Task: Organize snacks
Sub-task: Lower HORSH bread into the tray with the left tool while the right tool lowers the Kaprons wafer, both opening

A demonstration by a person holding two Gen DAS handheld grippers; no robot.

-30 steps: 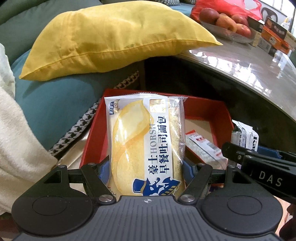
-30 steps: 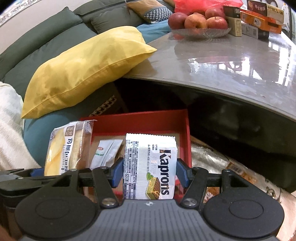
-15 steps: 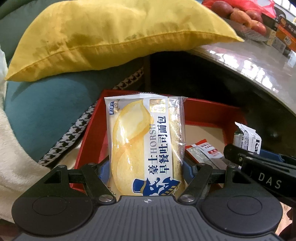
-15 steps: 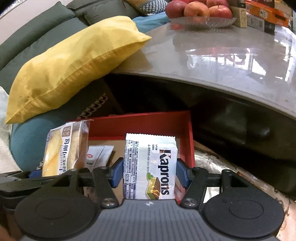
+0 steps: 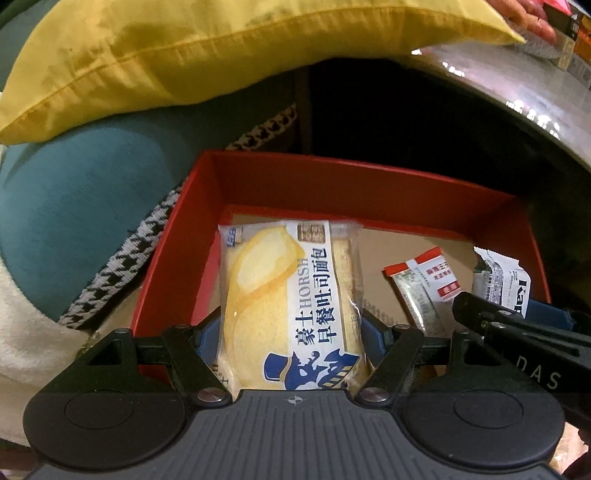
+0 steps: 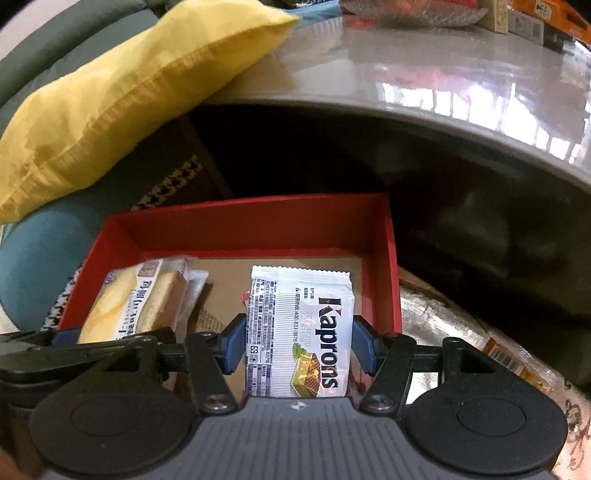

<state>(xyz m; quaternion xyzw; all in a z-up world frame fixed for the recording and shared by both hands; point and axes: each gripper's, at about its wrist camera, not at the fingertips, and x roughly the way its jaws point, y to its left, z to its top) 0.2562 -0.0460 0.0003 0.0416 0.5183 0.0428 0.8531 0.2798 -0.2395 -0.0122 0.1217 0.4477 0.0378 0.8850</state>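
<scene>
My left gripper (image 5: 290, 334) is shut on a yellow bread packet (image 5: 291, 295) with blue print, held over the left part of the red box (image 5: 332, 173). My right gripper (image 6: 299, 341) is shut on a white Kaprons wafer packet (image 6: 301, 328), held over the right part of the same red box (image 6: 258, 221). In the right wrist view the bread packet (image 6: 136, 299) and the left gripper's black body show at the left. In the left wrist view the wafer packet (image 5: 504, 280) and the right gripper's body show at the right. A small red-and-white sachet (image 5: 424, 288) lies on the box's brown floor.
A yellow pillow (image 5: 221, 48) lies on a teal cushion (image 5: 81, 206) behind the box. A glossy grey table (image 6: 443, 74) overhangs the dark space to the right, bearing a fruit bowl (image 6: 413, 13) and boxes. An orange packet (image 6: 517, 362) lies on the floor right of the box.
Both grippers have sunk toward the red box with their packets; the box now fills more of each view and the table and fruit have slid toward the top edge.
</scene>
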